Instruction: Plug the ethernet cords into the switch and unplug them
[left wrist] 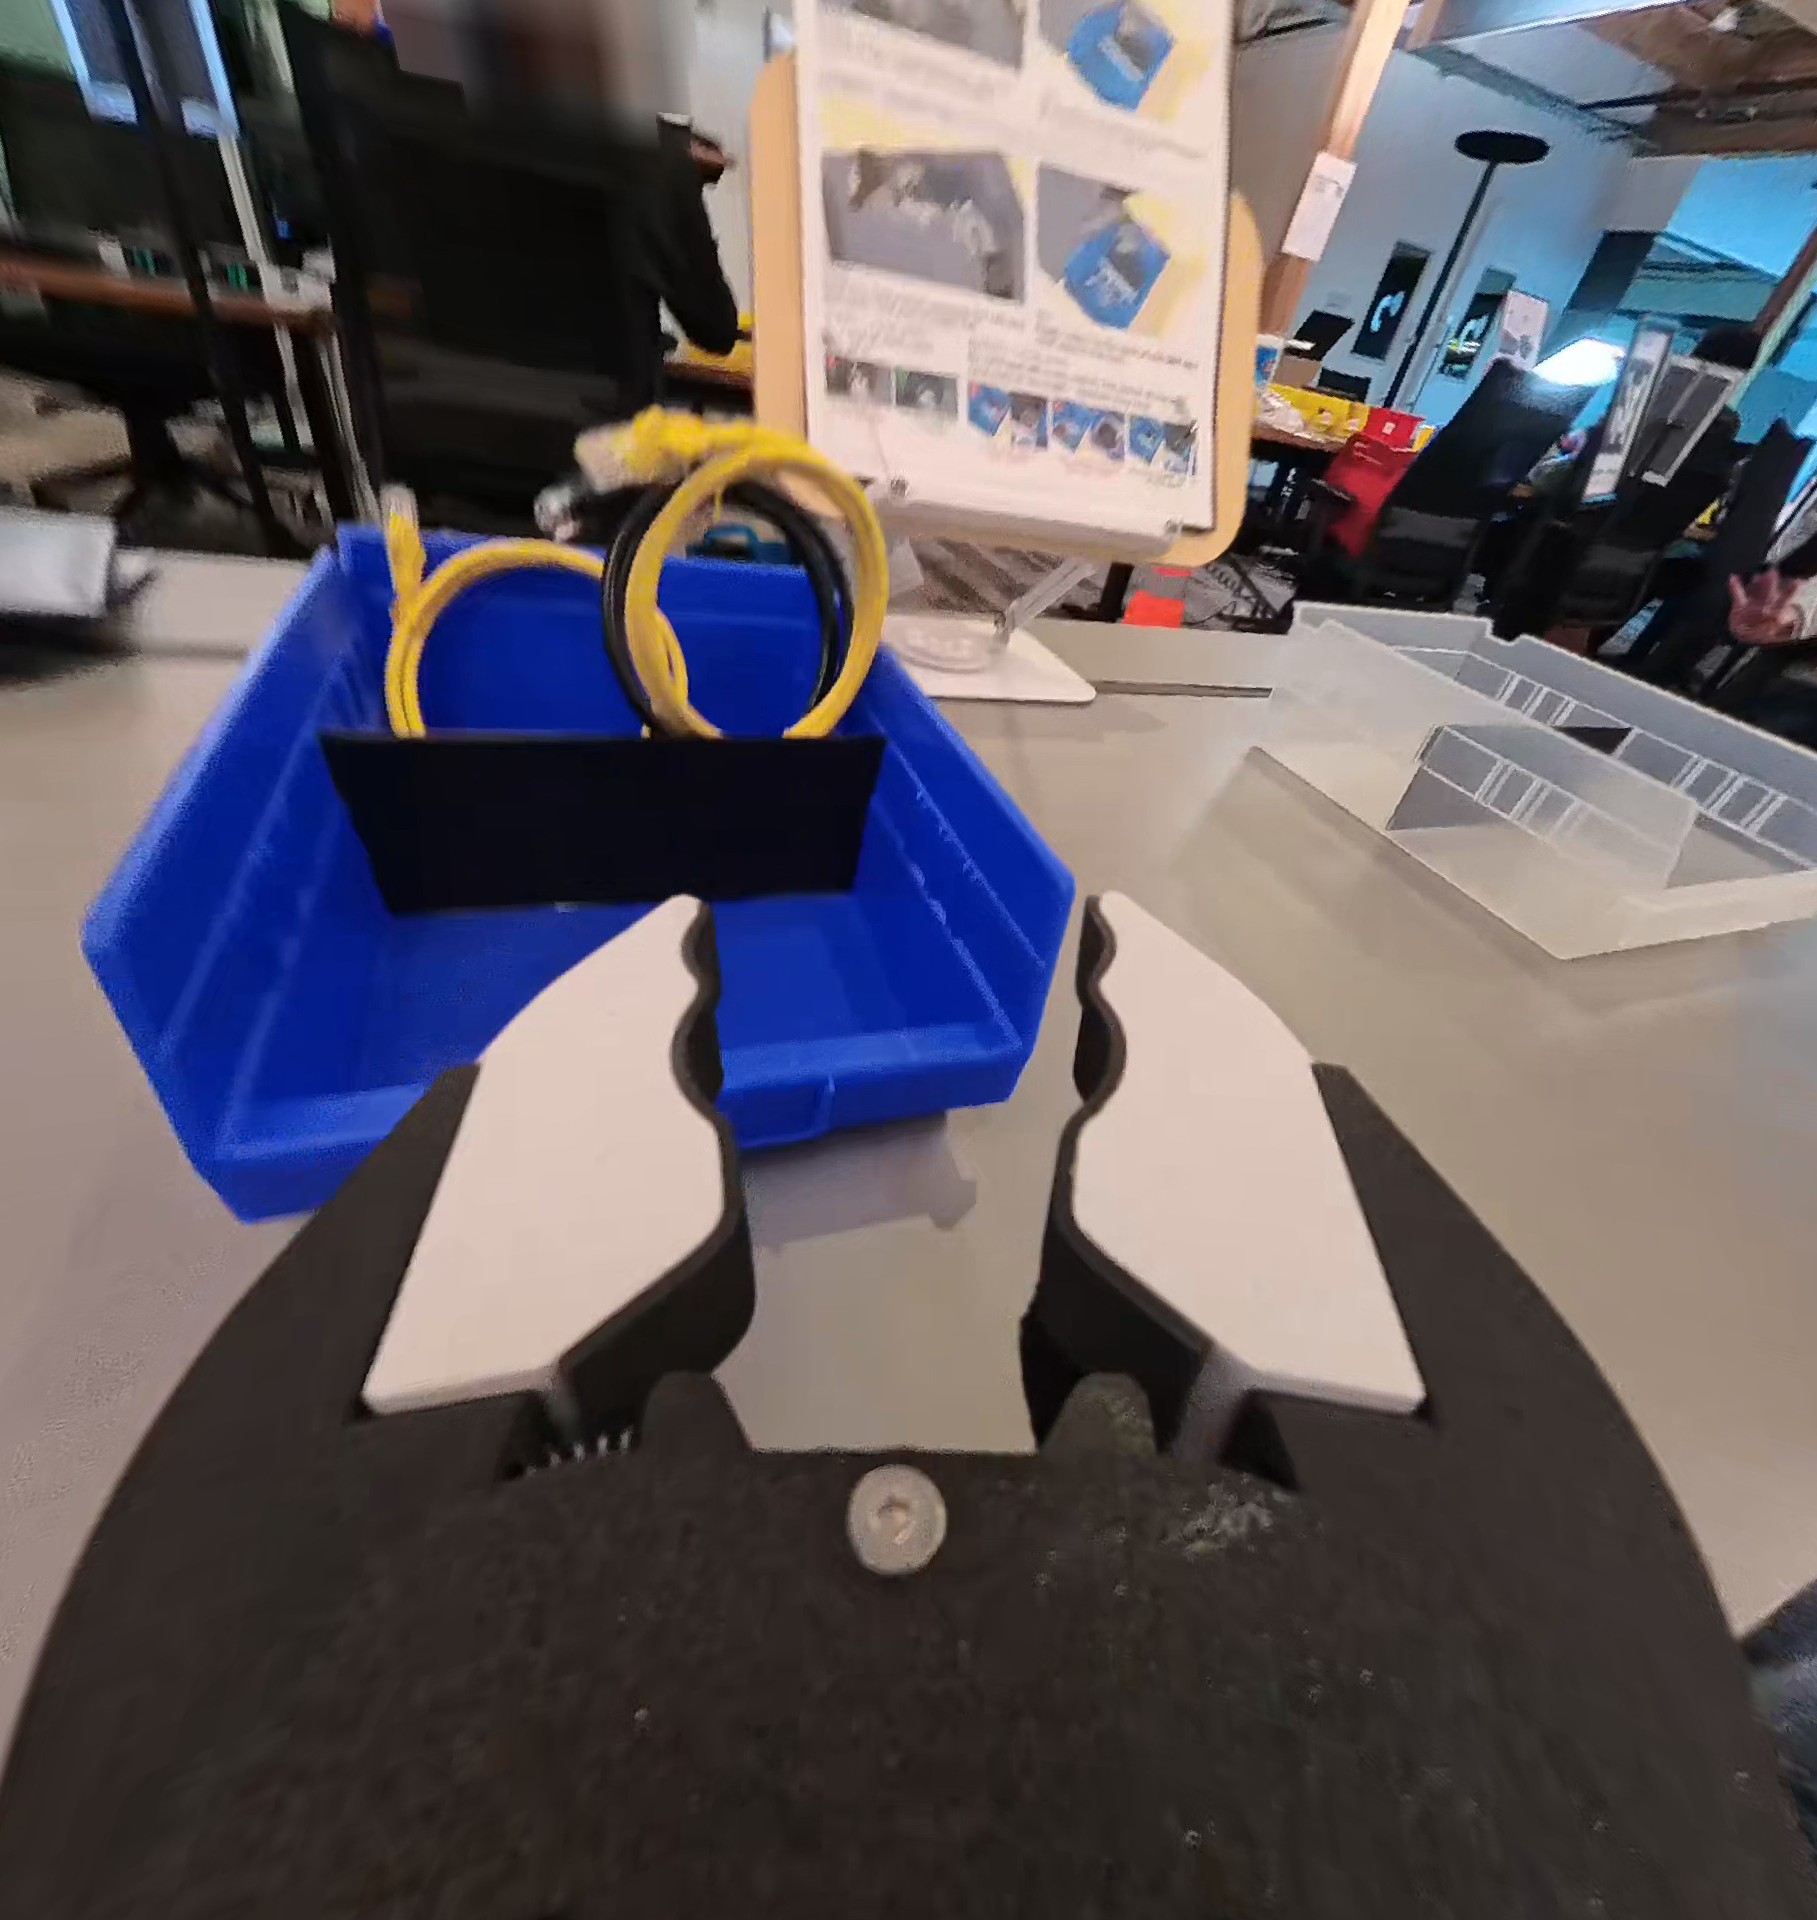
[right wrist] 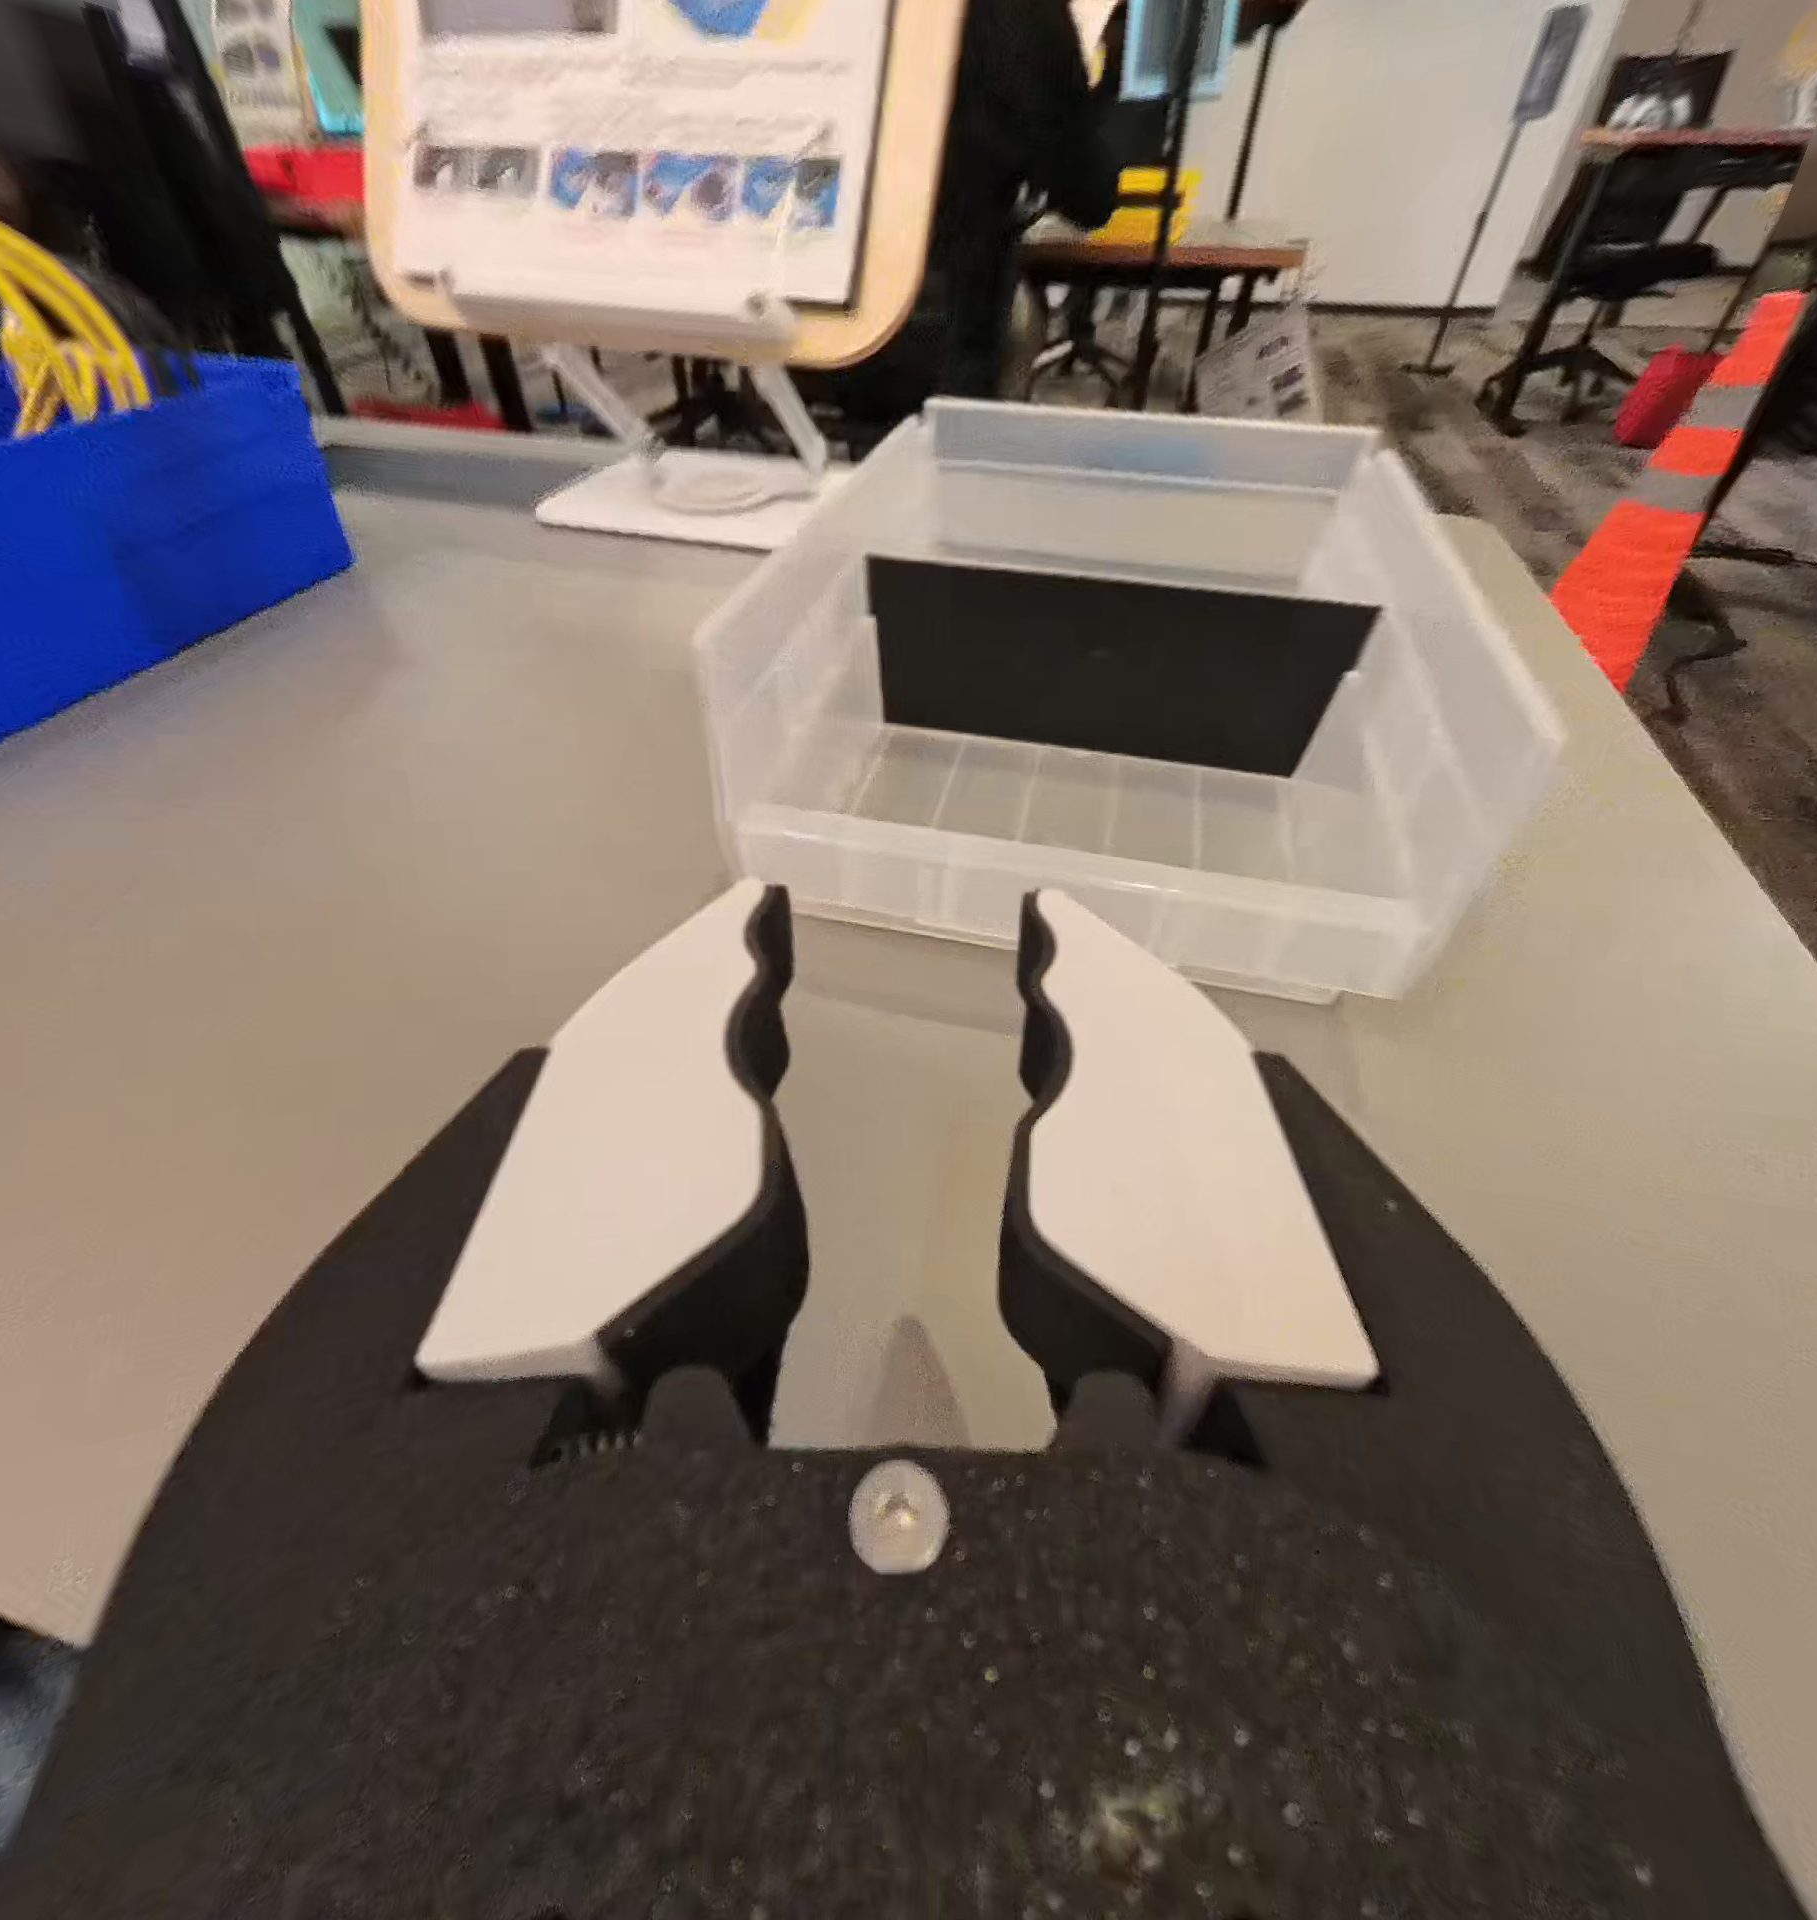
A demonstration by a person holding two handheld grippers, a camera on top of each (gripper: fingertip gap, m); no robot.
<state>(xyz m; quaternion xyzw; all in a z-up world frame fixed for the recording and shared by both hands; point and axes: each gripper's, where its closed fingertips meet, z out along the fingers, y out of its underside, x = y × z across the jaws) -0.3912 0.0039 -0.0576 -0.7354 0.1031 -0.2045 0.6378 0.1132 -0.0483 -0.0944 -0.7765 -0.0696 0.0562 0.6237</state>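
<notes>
Yellow and black coiled ethernet cords [left wrist: 748,582] stand in the blue plastic bin [left wrist: 260,935] behind its black divider, upright for picking.
Left claw [left wrist: 899,925] and right claw [right wrist: 904,914] hover apart and empty over the grey bench [right wrist: 364,831]; no switch is visible.

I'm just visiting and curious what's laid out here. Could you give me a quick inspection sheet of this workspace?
Surface: grey table, mostly bare.
Job's things: coiled yellow cords and a black cord stand in the blue bin behind its black divider; no switch seen.
Clutter: clear bin with a black divider, otherwise empty.
Grippers: left tool open, holds nothing; right tool open, holds nothing.
Cables: nothing seen outside the blue bin.
Surroundings: instruction board on a stand; desks, chairs, orange cone.
</notes>
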